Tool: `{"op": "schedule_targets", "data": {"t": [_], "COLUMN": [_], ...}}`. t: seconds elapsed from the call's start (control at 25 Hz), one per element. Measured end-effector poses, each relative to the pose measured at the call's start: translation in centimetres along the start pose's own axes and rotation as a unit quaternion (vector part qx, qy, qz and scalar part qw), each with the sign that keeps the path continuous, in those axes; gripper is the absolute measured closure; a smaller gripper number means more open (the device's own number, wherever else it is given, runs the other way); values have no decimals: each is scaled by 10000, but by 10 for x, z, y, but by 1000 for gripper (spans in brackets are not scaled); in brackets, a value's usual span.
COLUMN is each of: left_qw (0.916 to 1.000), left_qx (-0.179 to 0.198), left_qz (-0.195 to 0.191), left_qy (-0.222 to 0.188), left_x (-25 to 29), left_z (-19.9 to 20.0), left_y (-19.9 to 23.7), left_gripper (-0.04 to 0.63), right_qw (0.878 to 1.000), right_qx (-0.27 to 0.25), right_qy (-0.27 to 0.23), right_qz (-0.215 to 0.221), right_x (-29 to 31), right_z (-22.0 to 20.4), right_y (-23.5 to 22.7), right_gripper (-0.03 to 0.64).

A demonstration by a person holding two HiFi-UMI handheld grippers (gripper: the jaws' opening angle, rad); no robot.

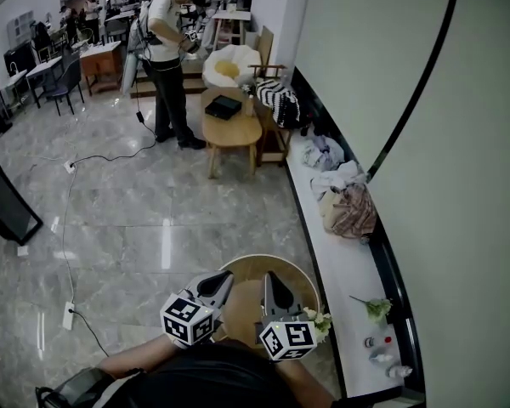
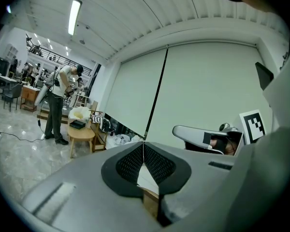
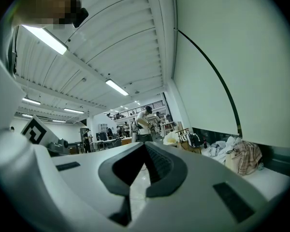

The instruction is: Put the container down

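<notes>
Both grippers are held low and close to me over a small round wooden table (image 1: 264, 260), pointing away from me. My left gripper (image 1: 226, 280) is shut with nothing between its pads; in the left gripper view the pads (image 2: 135, 162) meet at the tip. My right gripper (image 1: 271, 280) is likewise shut and empty, its tips (image 3: 145, 146) touching. A small bunch of white flowers (image 1: 320, 320) lies at the table's right edge, beside the right gripper. I cannot make out a container in any view.
A white ledge (image 1: 344, 266) runs along the wall on the right, with heaped clothes (image 1: 348, 206), a flower sprig (image 1: 375, 307) and small bottles (image 1: 382, 345). Farther off stand a wooden table (image 1: 231, 131) and a person (image 1: 166, 58). A cable (image 1: 68, 228) crosses the marble floor.
</notes>
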State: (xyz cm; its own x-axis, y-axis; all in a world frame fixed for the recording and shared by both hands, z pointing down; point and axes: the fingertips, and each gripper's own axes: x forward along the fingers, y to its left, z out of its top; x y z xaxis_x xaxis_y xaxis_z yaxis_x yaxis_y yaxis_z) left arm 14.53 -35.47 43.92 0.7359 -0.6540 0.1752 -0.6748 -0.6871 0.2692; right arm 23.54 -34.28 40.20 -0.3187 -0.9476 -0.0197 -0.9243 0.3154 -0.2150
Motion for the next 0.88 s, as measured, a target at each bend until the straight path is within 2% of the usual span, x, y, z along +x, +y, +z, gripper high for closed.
{"op": "schedule_targets", "data": {"t": [0.36,0.6,0.88], "left_qw": [9999,9994,9997], "left_qx": [-82,-122,-190], "left_qz": [40,307,176], "left_qy": [100,-93,29], "left_x": [2,2,8], "left_z": [-8,-1,-7], "left_y": [9,20,18], "left_gripper": [591,591,591], "right_qw": [9999,9997,9997], "right_qx": [107,180,194], "right_qy": [97,141,131], "right_qz": [48,38,86], "right_x": [7,10,11], "right_z": [-9,-12,-13], "right_y": [1,-3,-1], "right_gripper": [611,611,611]}}
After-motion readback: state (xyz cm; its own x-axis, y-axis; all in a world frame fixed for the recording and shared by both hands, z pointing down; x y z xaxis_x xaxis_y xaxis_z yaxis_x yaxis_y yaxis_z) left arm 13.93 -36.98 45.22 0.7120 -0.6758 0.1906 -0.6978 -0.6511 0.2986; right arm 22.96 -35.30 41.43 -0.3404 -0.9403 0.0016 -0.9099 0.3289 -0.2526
